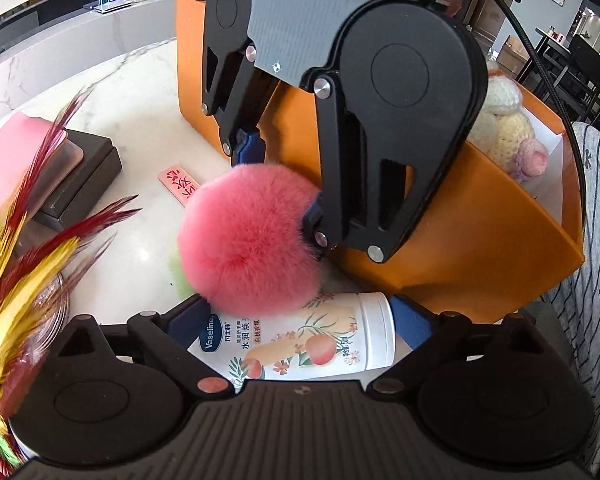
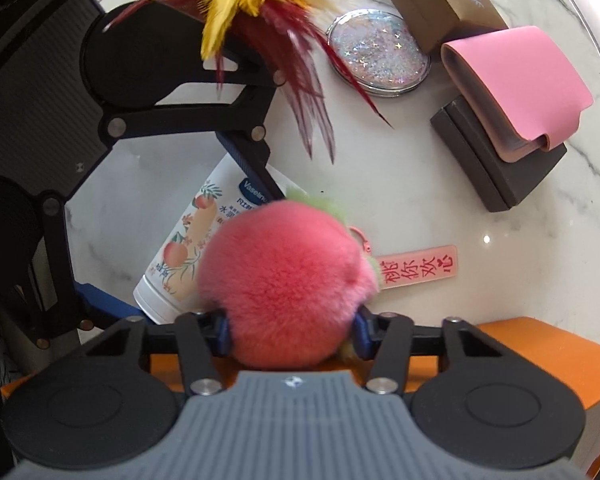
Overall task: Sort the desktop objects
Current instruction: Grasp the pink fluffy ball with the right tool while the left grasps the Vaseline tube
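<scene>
Open counter [image 2: 440,208] between the pink tag [image 2: 420,266] and dark box [image 2: 496,168]; orange box [image 1: 460,240] blocks one side.

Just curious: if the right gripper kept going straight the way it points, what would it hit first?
The pink pompom that the right gripper is closed around; beyond it, probably the marble table.

two boxes [image 2: 496,160] [image 2: 440,0], one pompom [image 2: 284,280], one tube [image 2: 188,256], one mirror [image 2: 380,56].

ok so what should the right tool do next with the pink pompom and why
Probably lift it straight up, then carry it over the orange box. The right tool has its pads pressed into the pompom, which still sits low on the table, overlapping the lotion tube between the left tool's fingers.
</scene>
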Demonstrator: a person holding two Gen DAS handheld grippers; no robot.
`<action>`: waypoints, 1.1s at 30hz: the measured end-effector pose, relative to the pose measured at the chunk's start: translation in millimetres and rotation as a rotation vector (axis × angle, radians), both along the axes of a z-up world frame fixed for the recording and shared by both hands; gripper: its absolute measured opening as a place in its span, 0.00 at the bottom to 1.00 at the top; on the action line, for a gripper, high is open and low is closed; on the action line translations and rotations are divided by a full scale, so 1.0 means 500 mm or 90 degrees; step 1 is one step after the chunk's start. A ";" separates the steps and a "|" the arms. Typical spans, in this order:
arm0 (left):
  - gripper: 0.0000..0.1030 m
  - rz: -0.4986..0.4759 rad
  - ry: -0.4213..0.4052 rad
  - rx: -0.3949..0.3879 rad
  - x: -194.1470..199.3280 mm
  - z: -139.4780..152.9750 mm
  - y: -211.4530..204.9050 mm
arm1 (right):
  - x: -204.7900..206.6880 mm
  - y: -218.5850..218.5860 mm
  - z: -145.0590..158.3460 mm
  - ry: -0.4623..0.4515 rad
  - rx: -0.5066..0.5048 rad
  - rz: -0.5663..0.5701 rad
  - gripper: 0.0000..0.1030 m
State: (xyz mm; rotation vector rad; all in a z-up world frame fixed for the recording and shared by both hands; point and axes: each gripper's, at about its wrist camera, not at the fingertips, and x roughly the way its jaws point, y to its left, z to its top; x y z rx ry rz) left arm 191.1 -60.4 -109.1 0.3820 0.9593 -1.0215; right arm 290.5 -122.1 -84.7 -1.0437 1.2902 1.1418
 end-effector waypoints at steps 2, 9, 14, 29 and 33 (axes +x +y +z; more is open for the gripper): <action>1.00 -0.010 -0.010 0.000 -0.010 0.002 0.004 | -0.003 -0.004 0.002 -0.014 0.009 0.004 0.47; 0.88 -0.021 -0.023 -0.013 -0.035 0.012 0.023 | -0.017 -0.019 0.015 -0.045 0.048 -0.004 0.40; 0.69 -0.023 -0.045 -0.029 -0.072 0.019 0.039 | -0.010 -0.033 0.038 -0.040 0.078 -0.020 0.34; 0.86 0.184 0.093 0.001 -0.031 0.032 0.066 | -0.001 0.022 0.086 -0.067 0.029 -0.034 0.91; 0.86 0.324 0.204 -0.077 -0.024 0.028 0.106 | -0.006 0.031 0.038 -0.041 -0.011 -0.152 0.91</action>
